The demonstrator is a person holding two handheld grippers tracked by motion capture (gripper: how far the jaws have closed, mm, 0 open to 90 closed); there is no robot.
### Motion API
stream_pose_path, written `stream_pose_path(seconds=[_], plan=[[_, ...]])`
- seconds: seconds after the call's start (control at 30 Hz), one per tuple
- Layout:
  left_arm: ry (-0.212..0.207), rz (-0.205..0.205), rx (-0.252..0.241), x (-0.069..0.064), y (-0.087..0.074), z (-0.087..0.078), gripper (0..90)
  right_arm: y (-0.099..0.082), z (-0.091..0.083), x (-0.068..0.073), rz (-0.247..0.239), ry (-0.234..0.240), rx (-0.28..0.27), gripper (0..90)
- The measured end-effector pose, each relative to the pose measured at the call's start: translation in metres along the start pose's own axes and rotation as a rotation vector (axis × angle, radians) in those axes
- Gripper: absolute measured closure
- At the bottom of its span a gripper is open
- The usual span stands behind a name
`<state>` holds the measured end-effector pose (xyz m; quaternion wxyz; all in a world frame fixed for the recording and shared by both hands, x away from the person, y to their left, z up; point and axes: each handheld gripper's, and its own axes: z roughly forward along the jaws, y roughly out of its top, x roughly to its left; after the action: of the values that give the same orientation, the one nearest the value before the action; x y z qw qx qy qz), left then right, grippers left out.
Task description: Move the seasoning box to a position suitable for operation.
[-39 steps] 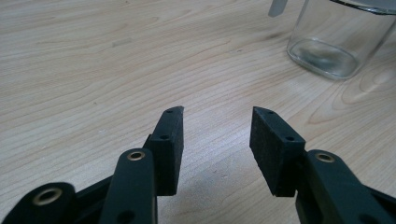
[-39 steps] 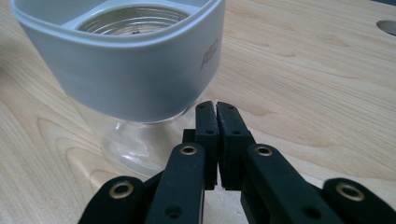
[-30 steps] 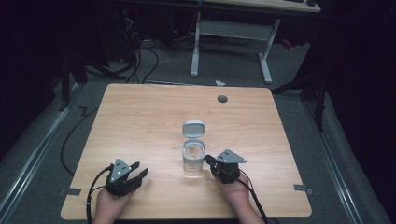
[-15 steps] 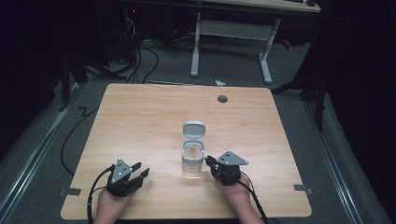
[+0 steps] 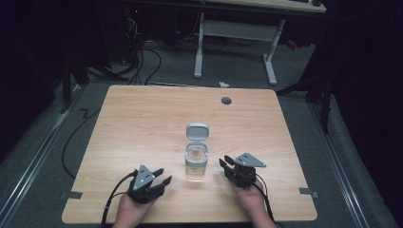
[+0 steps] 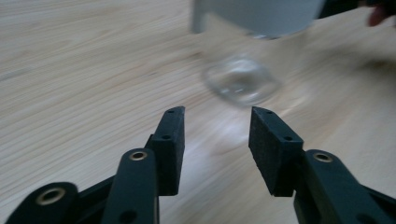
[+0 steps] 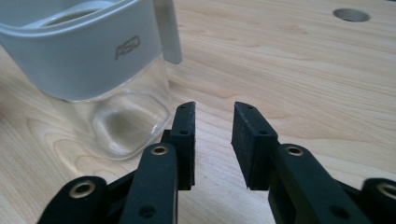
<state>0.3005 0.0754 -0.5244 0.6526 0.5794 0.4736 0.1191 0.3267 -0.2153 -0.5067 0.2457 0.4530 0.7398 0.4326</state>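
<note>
A clear container (image 5: 196,162) with a grey rim and its flip lid (image 5: 197,131) open stands in the near middle of the wooden table (image 5: 142,118). My left gripper (image 5: 161,176) rests open to its left, nothing between its jaws; its own view has the container's clear base (image 6: 240,83) ahead, blurred. My right gripper (image 5: 226,164) sits open just right of the container, jaws apart and holding nothing. The right gripper view has the grey rim marked ASD (image 7: 88,51) close at upper left, beside the left jaw.
A round cable hole (image 5: 226,100) lies at the table's far right, also seen as a hole (image 7: 351,15) in the right gripper view. Another desk's white legs (image 5: 199,45) and cables stand on the floor beyond. Bare wood surrounds the container.
The right gripper has edged slightly toward the container. The left gripper and the container stay where they were.
</note>
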Motion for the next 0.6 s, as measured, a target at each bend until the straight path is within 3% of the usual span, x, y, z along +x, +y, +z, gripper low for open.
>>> stream_pose_path(seconds=[0.1,0.17,0.27,0.47,0.6], plan=[[-0.053,0.023,0.027,-0.026,-0.01,0.013,66.6,0.001,-0.004,-0.005,0.02,0.011,-0.015,78.5],[-0.059,0.014,0.031,-0.029,-0.012,0.016,69.6,0.001,-0.005,-0.007,0.023,0.022,-0.018,79.8],[-0.058,0.01,0.057,-0.043,-0.021,0.036,80.4,0.007,-0.004,-0.009,0.015,0.035,-0.02,83.1],[-0.059,0.03,0.07,-0.051,-0.025,0.051,86.2,0.016,0.0,-0.006,-0.006,0.038,-0.02,83.3],[-0.07,0.026,0.068,-0.053,-0.027,0.06,88.2,0.029,0.005,-0.005,-0.012,0.047,-0.035,88.1]])
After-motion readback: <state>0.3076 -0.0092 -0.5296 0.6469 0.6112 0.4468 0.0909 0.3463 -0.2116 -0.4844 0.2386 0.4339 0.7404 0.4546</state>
